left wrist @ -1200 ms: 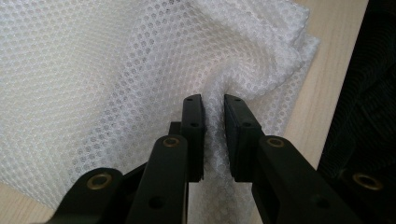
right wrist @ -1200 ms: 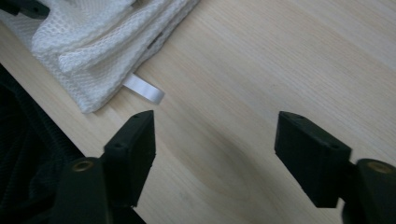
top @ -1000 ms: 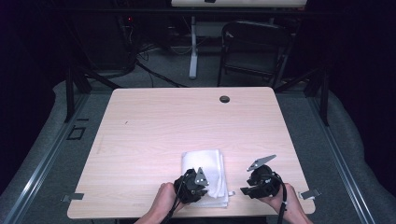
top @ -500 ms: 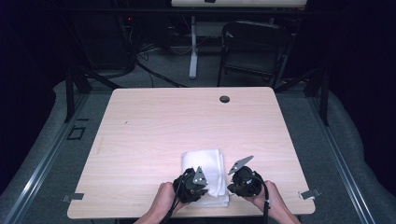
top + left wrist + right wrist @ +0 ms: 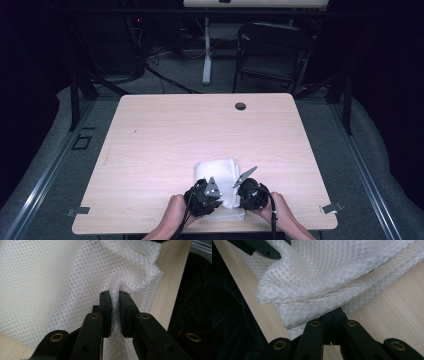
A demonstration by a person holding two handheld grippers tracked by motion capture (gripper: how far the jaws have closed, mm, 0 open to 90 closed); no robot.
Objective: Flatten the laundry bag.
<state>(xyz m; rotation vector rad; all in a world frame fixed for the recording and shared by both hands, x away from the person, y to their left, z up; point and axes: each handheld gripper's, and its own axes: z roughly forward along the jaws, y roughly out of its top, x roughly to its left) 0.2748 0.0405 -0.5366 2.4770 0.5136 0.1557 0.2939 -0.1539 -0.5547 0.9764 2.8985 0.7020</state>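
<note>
Two grippers clamped on white mesh cloth: left gripper pinching a bunched fold between its pads, right gripper just closed onto the cloth's near edge.

A pale wooden table with a round cable hole near its far edge stood on grey carpet, with metal rails running along the floor at both sides. Behind it, a dark folding chair stood beside a white desk leg, and black cables trailed over the floor by a dark frame. The room beyond lay in darkness apart from a small red light, while the tabletop itself was evenly lit.
</note>
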